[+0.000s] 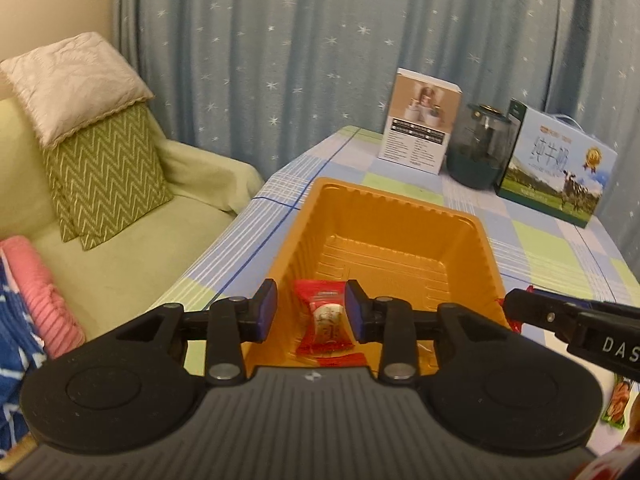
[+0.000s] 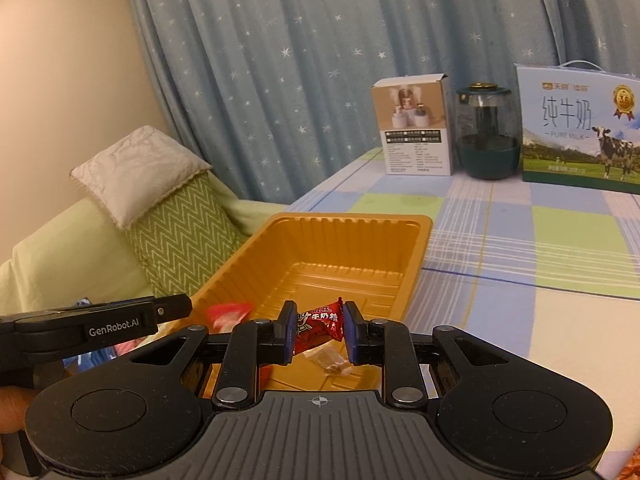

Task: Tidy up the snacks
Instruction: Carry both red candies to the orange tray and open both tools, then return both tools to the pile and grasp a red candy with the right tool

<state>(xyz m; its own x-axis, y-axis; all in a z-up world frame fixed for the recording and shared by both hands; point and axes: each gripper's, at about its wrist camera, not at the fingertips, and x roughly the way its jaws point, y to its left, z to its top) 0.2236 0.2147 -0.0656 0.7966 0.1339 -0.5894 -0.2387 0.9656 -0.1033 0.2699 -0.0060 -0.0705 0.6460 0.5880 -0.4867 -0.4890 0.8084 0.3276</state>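
Note:
An orange plastic tray (image 1: 400, 204) stands on the checked tablecloth. My left gripper (image 1: 311, 312) hovers over its near end with the jaws apart. A red-wrapped candy (image 1: 328, 320) lies in the tray below and between the pads, and neither pad presses on it. Over the same end of the tray (image 2: 352, 224), my right gripper (image 2: 320, 328) is shut on a red candy with white lettering (image 2: 318, 326). The first red candy (image 2: 228, 314) shows to its left, beside the left gripper's fingers (image 2: 172, 306). A clear wrapper piece (image 2: 330, 360) lies on the tray floor.
A white box (image 2: 414, 132), a dark green jar (image 2: 486, 132) and a milk carton (image 2: 580, 128) stand at the back of the table. A sofa with cushions (image 1: 104, 172) lies left of the table. More snack packets (image 1: 618, 404) sit at the near right.

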